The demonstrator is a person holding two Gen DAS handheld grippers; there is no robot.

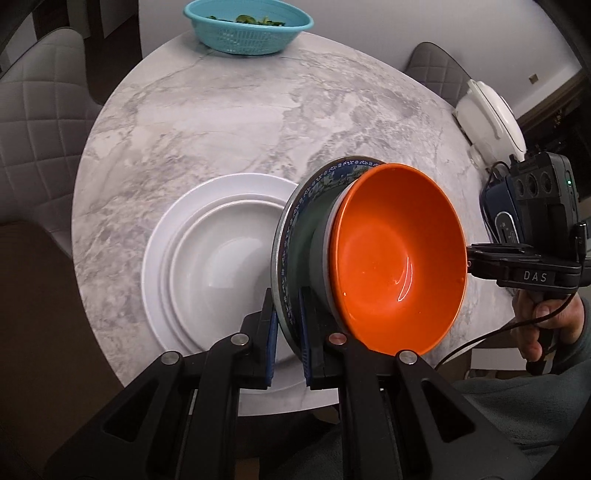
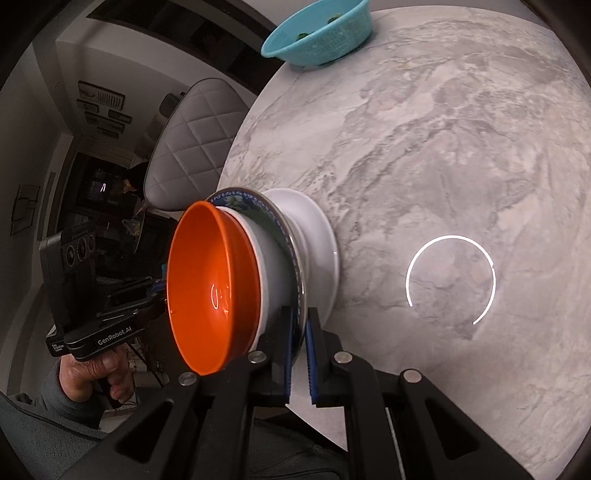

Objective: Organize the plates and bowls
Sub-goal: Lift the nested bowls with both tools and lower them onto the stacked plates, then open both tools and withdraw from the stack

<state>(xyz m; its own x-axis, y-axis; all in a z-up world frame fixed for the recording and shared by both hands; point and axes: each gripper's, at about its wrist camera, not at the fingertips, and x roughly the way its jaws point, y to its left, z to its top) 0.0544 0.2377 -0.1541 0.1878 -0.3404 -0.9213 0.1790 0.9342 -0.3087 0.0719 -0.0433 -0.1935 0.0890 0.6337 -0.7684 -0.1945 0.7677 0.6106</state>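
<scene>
Grippers first: my left gripper (image 1: 287, 345) is pinching the rim of the blue-patterned plate (image 1: 295, 221), pads clamped on either side of its edge. My right gripper (image 2: 299, 354) is pinching the same plate's rim on the opposite side. I've got the plate between both, carried above the marble table (image 1: 229, 122). On that plate sits a white bowl (image 2: 275, 266), and nested in it the orange bowl (image 1: 399, 258), which is empty apart from what looks like a few droplets. Just beyond and below: stack of white plates (image 1: 192, 258) on the table, the top one empty. At the far edge of the table, a teal basket (image 1: 251, 27) with some green leaves in it. Off to the right edge, a white lidded pot (image 1: 491, 114); can't tell its contents.
</scene>
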